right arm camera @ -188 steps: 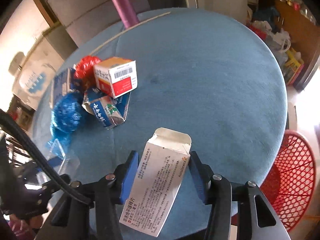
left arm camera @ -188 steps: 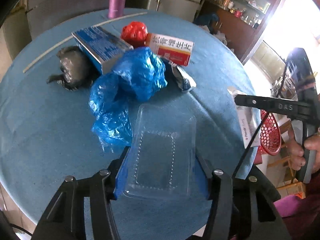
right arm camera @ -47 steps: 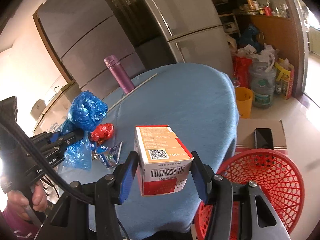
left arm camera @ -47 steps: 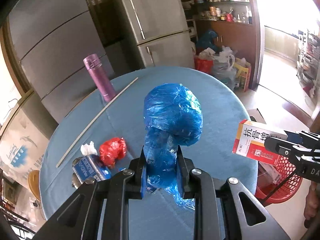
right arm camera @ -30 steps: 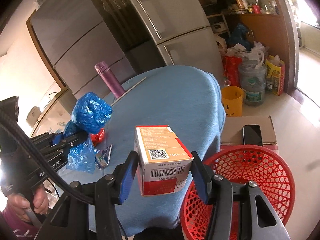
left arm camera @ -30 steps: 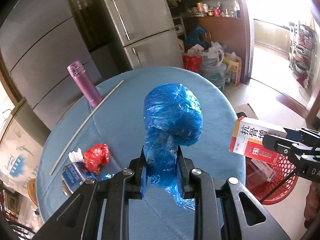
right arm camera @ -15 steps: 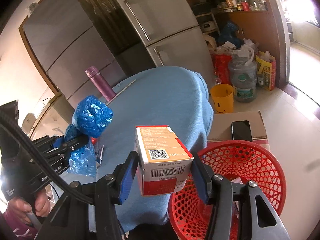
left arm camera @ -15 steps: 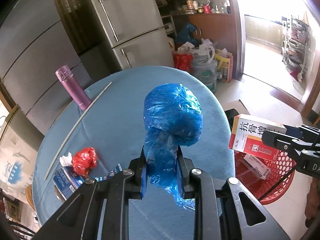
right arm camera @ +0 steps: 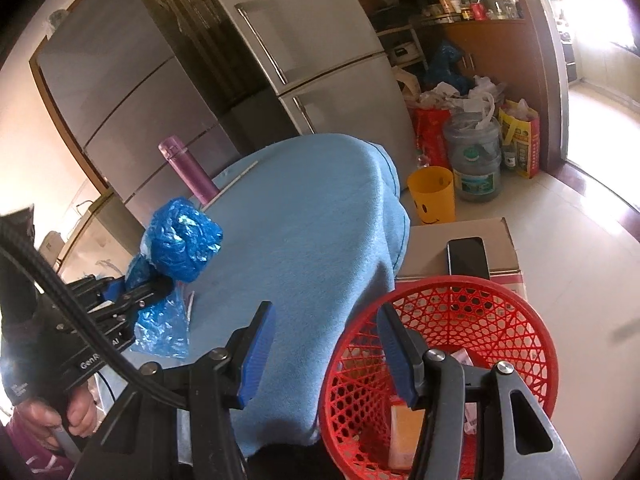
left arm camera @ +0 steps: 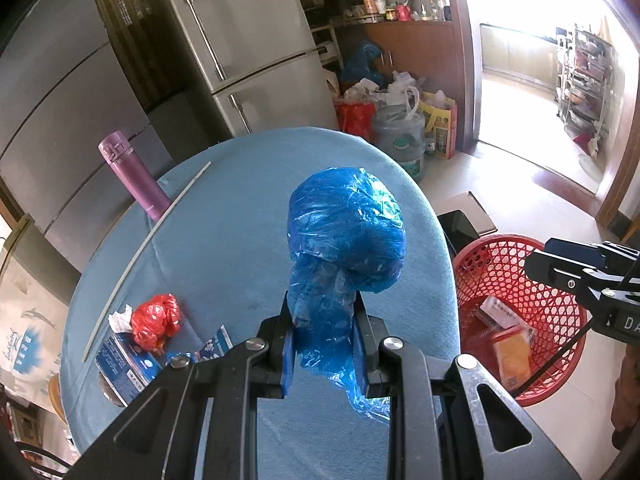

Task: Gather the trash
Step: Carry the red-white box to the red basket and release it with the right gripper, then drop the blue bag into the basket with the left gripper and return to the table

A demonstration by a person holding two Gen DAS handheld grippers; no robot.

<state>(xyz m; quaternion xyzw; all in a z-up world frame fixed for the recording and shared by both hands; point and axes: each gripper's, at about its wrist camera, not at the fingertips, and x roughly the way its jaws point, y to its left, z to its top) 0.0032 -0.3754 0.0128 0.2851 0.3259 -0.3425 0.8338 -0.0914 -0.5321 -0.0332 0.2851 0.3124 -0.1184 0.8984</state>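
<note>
Box (right arm camera: 406, 432) dropped from right claw (right arm camera: 324, 354) into basket (right arm camera: 536, 344).

Both tools are black, angular frames with cut-out windows and round silver screws. The right gripper (right arm camera: 324, 344) carries blue ribbed pads (right arm camera: 258, 354); a thick black cable (right arm camera: 60, 292) crosses its left side. The left gripper (left arm camera: 324, 336) has blue pads too, with white lettering on its body.

- A home kitchen: tall steel-grey double-door fridges (left arm camera: 224, 52) at 11 o'clock.
- Wooden shelves of jars and tins (left arm camera: 384, 0) at 1 o'clock.
- Round blue-clothed surface (right arm camera: 304, 216); yellow smiley-face plastic bucket (right arm camera: 433, 196) on the tiled floor.
</note>
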